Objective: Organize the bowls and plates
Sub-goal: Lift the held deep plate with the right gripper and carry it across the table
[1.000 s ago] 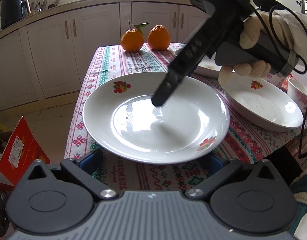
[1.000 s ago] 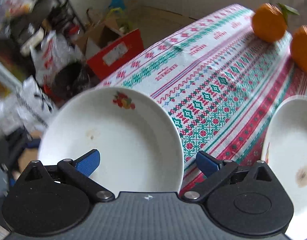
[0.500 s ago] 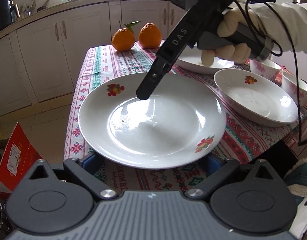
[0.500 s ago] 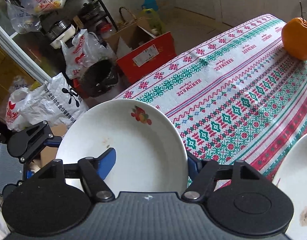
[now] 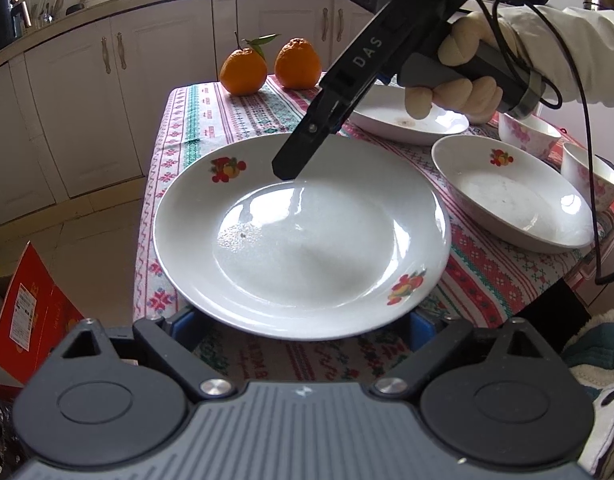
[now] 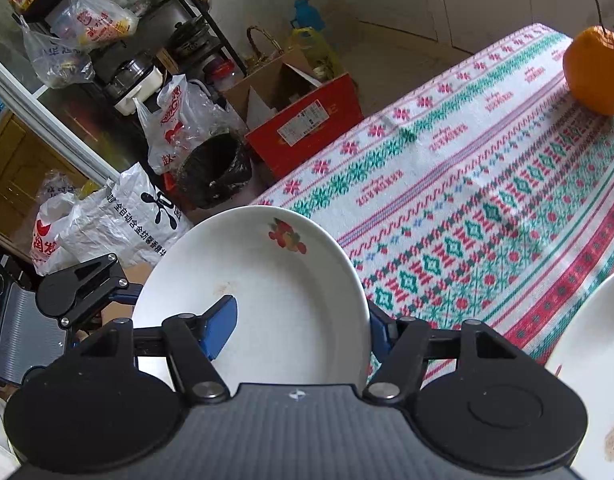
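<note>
Gripping the far rim of the large plate (image 5: pixel 303 236) with my right gripper (image 6: pixel 297 320), I have one blue pad over the inner slope and the other under the rim, closed onto the edge. My left gripper (image 5: pixel 303 320) sits at the plate's near rim with its blue pads spread either side, mostly hidden beneath the plate; it looks open, holding nothing. The plate hangs over the near edge of the patterned tablecloth (image 5: pixel 195 120). I judge it stiff, glazed and slippery, fairly heavy and breakable, so the rim is the only sound hold and a one-sided pinch may let it tilt. It holds only a tiny dark speck. Beside it stands a deep dish (image 5: pixel 511 196), empty, a far plate (image 5: pixel 411 120) with a brownish smear, and two small bowls (image 5: pixel 527 134) whose insides I cannot see. Two oranges (image 5: pixel 243 72) sit at the far end.
</note>
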Motion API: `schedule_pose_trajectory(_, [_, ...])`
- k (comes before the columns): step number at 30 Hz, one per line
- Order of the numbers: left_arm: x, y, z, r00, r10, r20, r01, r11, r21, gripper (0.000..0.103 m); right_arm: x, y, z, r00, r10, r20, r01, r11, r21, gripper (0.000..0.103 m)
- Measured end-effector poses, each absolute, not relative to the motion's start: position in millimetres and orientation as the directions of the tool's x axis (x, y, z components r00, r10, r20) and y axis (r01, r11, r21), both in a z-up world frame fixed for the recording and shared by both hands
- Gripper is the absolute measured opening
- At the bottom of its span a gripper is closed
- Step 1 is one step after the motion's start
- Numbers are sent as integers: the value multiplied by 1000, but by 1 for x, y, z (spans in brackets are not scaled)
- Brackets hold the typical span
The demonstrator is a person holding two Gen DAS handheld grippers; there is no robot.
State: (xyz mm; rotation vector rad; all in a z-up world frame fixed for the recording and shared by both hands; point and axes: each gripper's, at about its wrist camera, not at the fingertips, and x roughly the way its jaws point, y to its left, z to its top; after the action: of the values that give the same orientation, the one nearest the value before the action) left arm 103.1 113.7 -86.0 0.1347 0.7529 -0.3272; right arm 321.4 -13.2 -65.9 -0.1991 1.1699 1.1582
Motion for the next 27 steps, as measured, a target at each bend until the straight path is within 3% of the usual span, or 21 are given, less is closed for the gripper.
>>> schedule_pose_trajectory(27, [189,125,-89,649,-301,-699,422,907,1,94,400,-22,-74,62,607,-793,-739,561,372,72])
